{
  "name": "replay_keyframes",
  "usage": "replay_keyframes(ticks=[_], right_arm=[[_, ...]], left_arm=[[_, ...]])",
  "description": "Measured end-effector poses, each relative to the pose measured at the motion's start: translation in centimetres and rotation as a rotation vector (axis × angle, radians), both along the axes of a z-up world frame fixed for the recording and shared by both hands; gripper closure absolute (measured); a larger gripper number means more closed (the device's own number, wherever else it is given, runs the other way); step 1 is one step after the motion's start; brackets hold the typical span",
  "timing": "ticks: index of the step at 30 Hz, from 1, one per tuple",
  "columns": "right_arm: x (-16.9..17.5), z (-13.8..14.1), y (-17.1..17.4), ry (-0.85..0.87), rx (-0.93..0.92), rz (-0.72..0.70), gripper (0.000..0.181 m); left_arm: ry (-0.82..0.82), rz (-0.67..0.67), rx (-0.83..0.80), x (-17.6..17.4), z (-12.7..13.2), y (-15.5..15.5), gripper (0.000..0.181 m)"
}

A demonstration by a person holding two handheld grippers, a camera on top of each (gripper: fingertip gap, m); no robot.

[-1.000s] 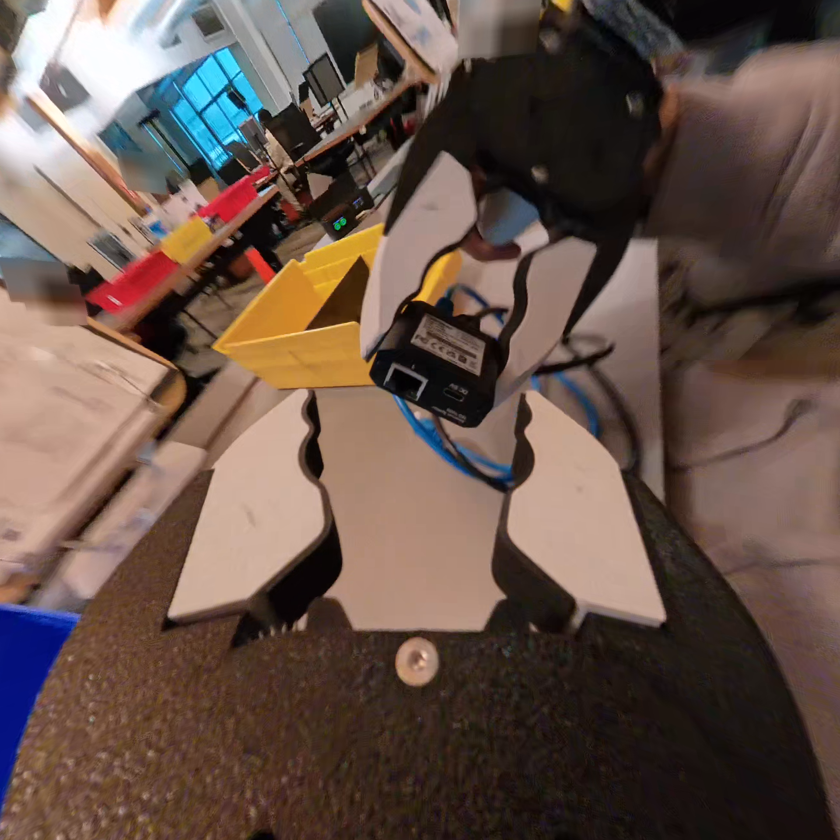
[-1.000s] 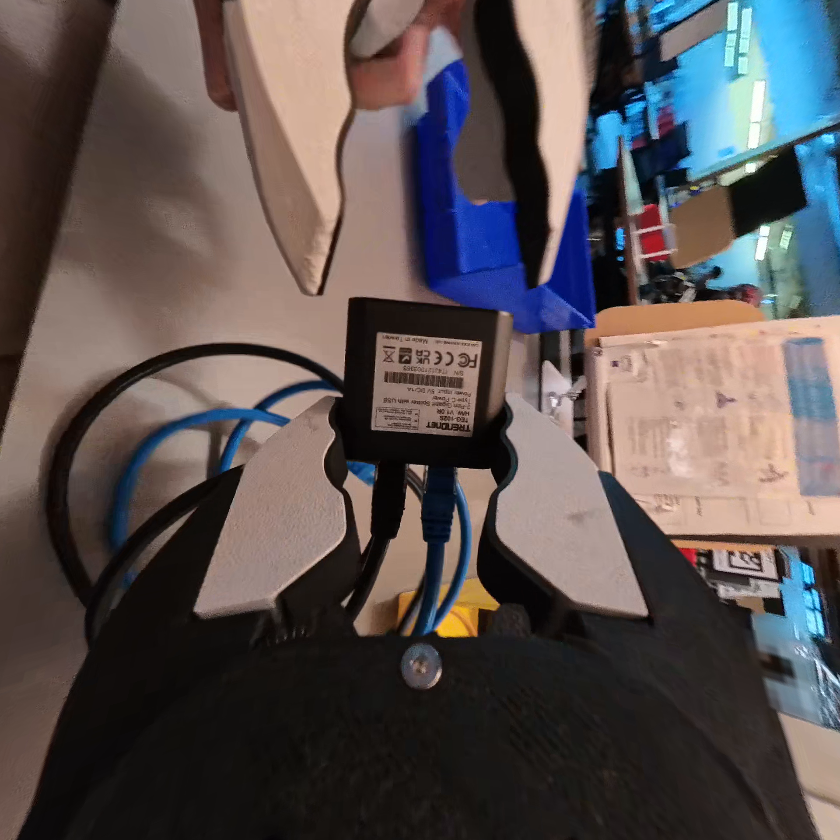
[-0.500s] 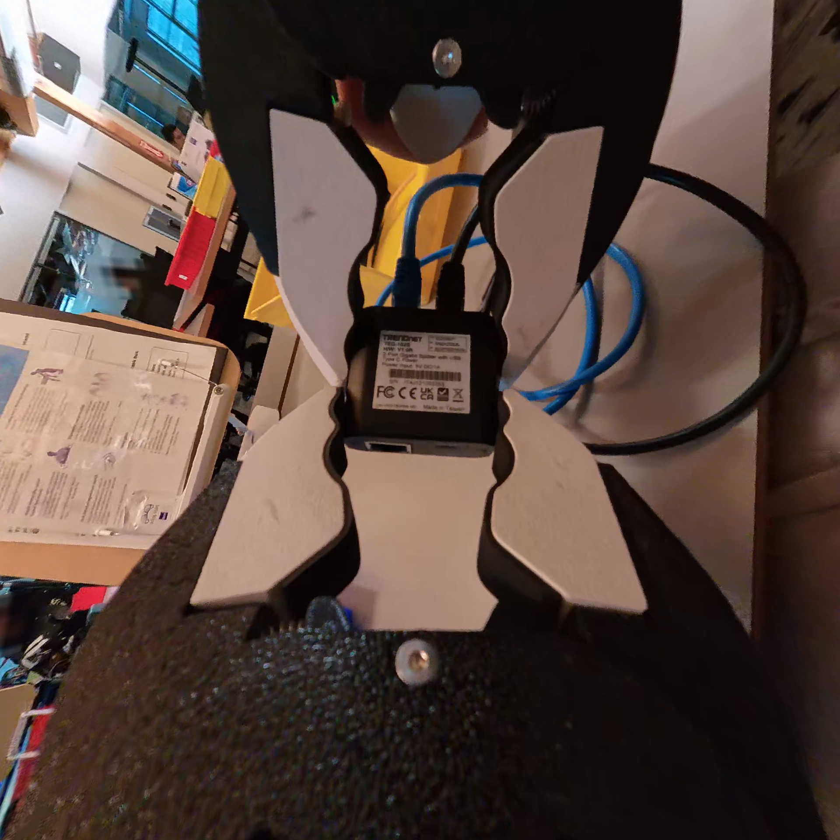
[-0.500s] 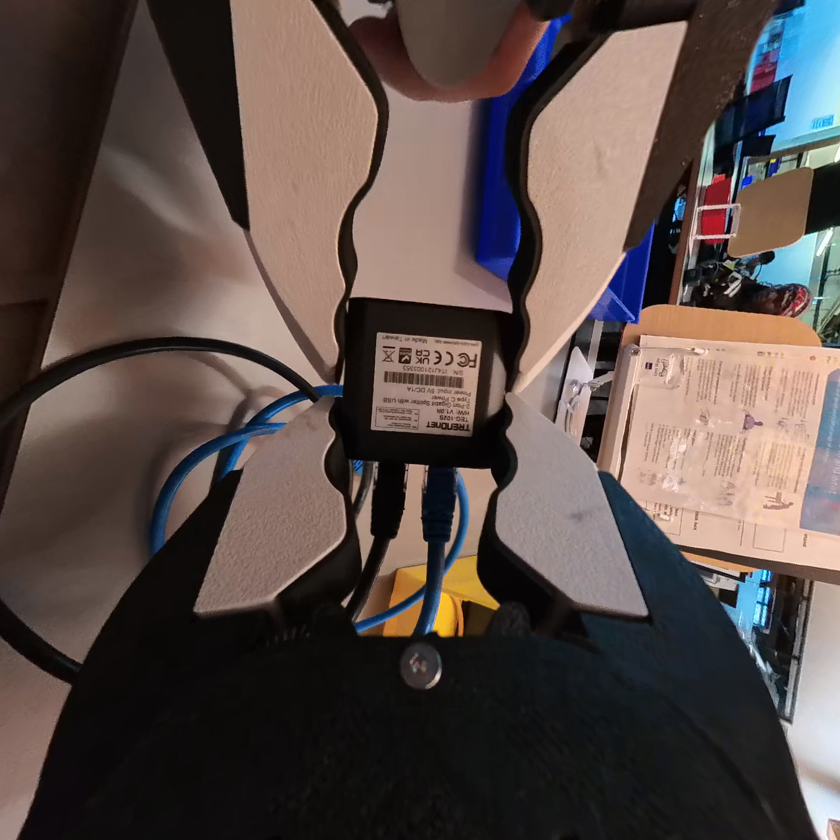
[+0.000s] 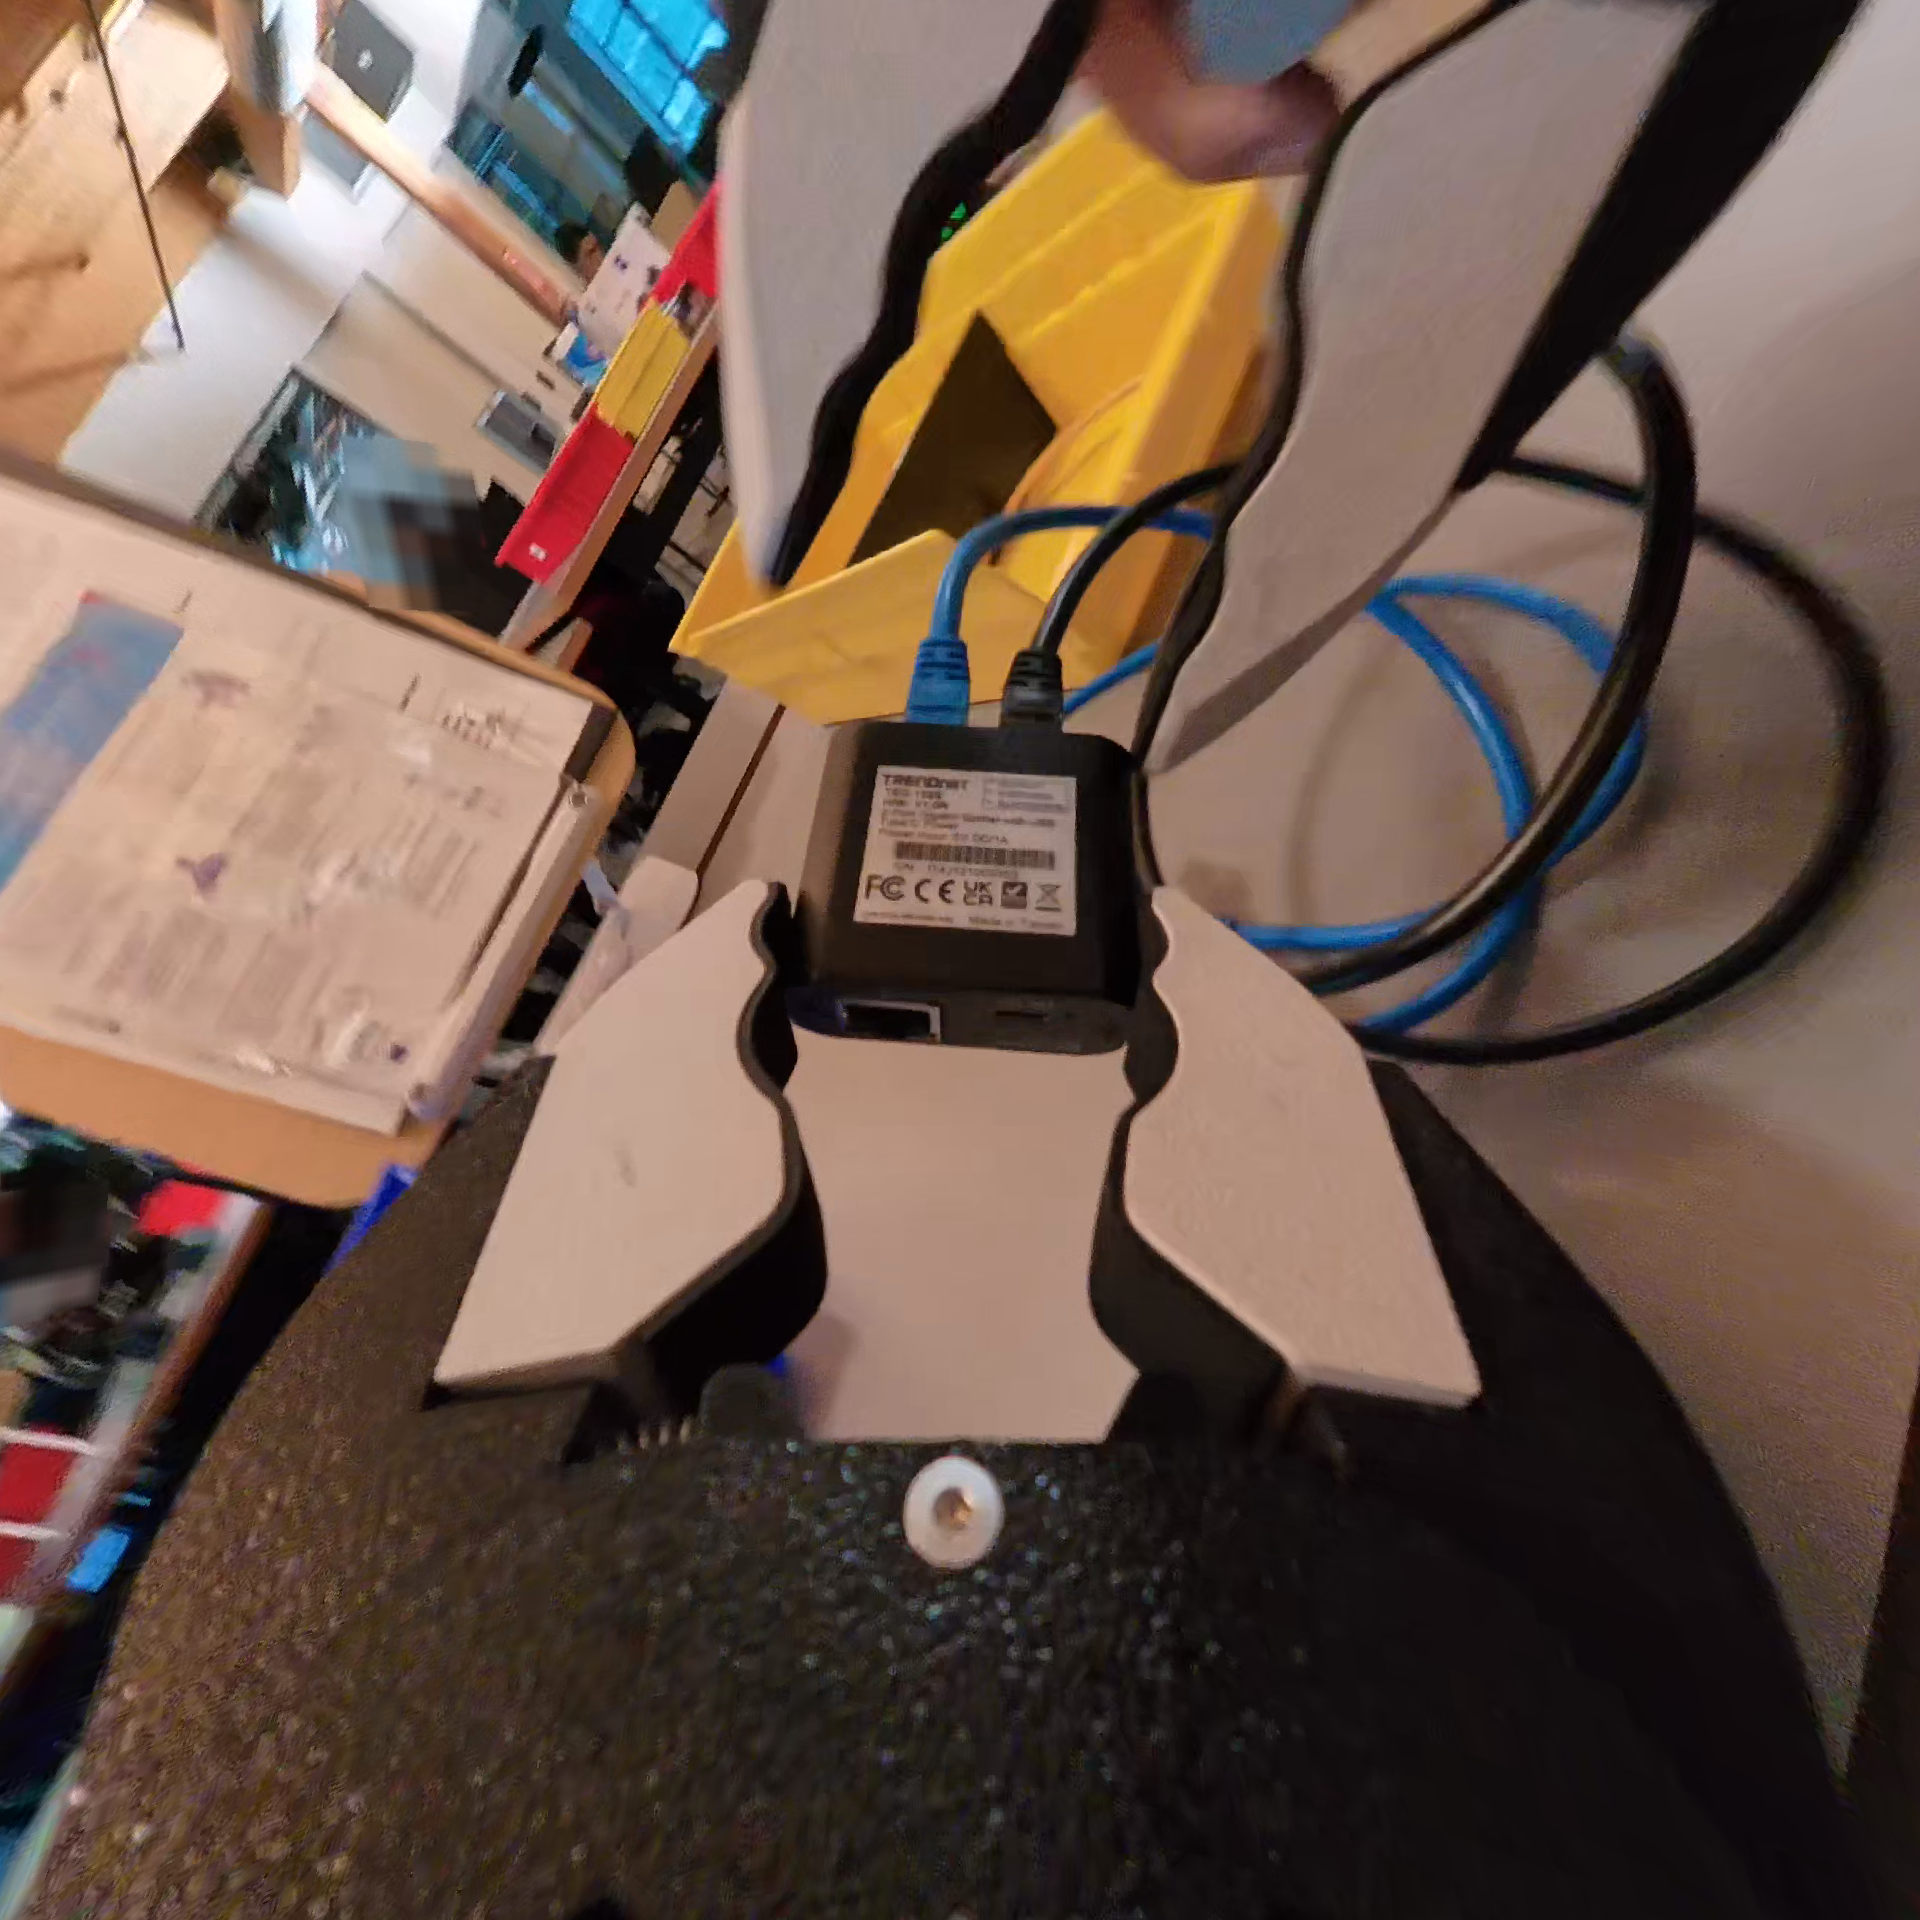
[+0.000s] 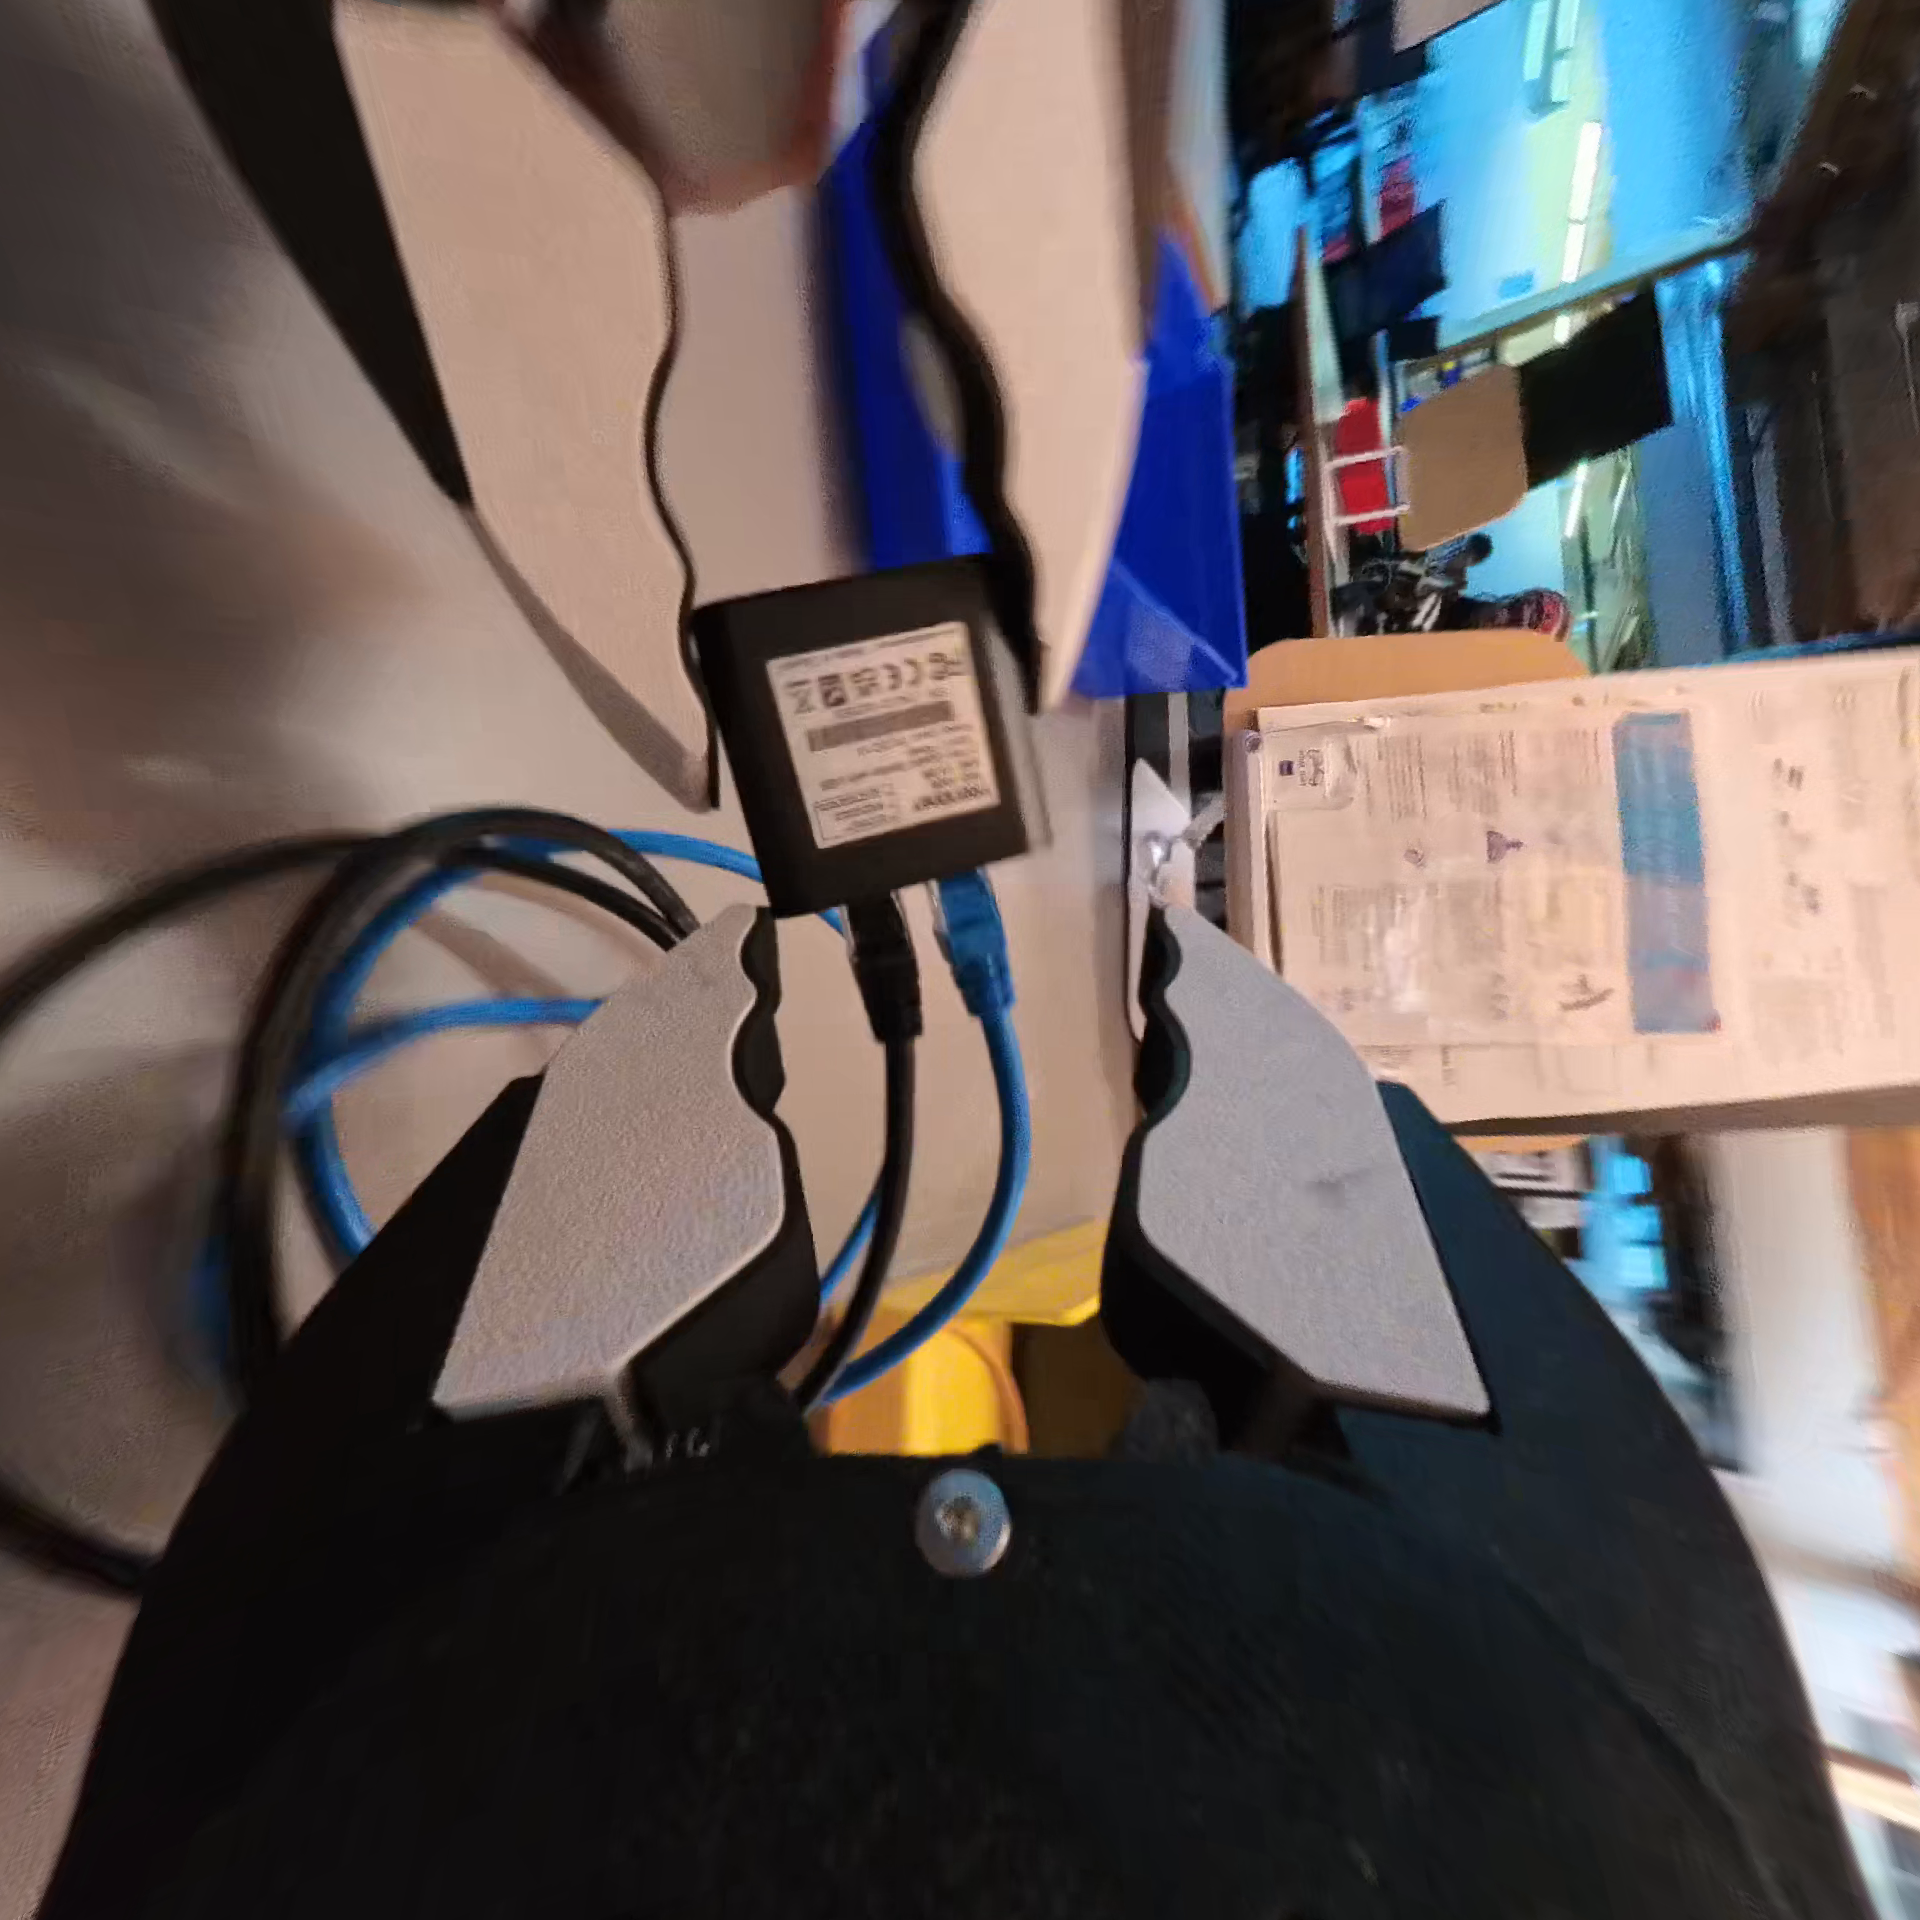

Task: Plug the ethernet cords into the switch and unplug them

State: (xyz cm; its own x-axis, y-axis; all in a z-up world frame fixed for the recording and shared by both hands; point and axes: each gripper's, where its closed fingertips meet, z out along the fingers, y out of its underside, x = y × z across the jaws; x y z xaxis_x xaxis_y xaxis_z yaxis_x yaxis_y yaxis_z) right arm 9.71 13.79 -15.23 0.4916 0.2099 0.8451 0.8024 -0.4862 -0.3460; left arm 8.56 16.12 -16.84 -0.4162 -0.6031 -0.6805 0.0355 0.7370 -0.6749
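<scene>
The black switch (image 5: pixel 966 862) with a white label is gripped at its sides by my left gripper (image 5: pixel 961 914), which is shut on it. A blue ethernet cord (image 5: pixel 940 675) and a black cord (image 5: pixel 1034 681) are plugged into its far side, and a near port is empty. My right gripper (image 6: pixel 951 925) is open, a little back from the switch (image 6: pixel 883 727), with the black plug (image 6: pixel 888 966) and blue plug (image 6: pixel 971 945) between its fingertips, untouched. Its fingers (image 5: pixel 1382 364) also show in the left wrist view. The left gripper's fingers (image 6: pixel 540 416) show in the right wrist view.
Both cords lie coiled on the white table (image 5: pixel 1382 810). A yellow bin (image 5: pixel 1091 343) stands behind the switch on one side and a blue bin (image 6: pixel 1174 520) on the other. A board with papers (image 5: pixel 260 831) lies beyond the table edge. Only a small space, under 4 cm, lies between the two pairs of fingers.
My right gripper has let go of the switch, opened and pulled back. My left gripper has closed on the switch and now holds it alone.
</scene>
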Motion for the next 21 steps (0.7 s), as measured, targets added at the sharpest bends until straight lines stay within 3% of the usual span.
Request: replay_keyframes(ticks=[3,7,10,13,15,17,21], right_arm=[[-0.6,4.2,0.3,0.339,0.287,-0.012,0.117],[-1.6,8.5,1.3,0.967,0.663,0.013,0.117],[-0.8,6.1,2.5,1.285,0.688,-0.06,0.122],[-0.4,4.0,3.2,1.442,0.631,-0.082,0.131],[-1.0,5.0,2.9,1.369,0.61,0.038,0.14],[-1.2,4.8,2.1,1.078,0.519,0.066,0.132],[-0.8,1.2,0.3,0.387,0.174,0.049,0.081]], left_arm=[[0.026,0.056,-0.27,0.7,0.8,2.2,0.12],[0.035,0.05,-0.615,0.8,2.3,3.8,0.12],[0.049,0.035,-0.674,0.7,2.4,4.2,0.12],[0.043,0.046,-0.568,0.6,2.2,3.9,0.12],[0.037,0.035,-0.483,0.4,2.3,3.3,0.12],[0.022,0.008,-0.379,-0.1,2.6,2.6,0.12],[-0.031,-0.097,-0.143,-1.6,3.4,0.5,0.12]])
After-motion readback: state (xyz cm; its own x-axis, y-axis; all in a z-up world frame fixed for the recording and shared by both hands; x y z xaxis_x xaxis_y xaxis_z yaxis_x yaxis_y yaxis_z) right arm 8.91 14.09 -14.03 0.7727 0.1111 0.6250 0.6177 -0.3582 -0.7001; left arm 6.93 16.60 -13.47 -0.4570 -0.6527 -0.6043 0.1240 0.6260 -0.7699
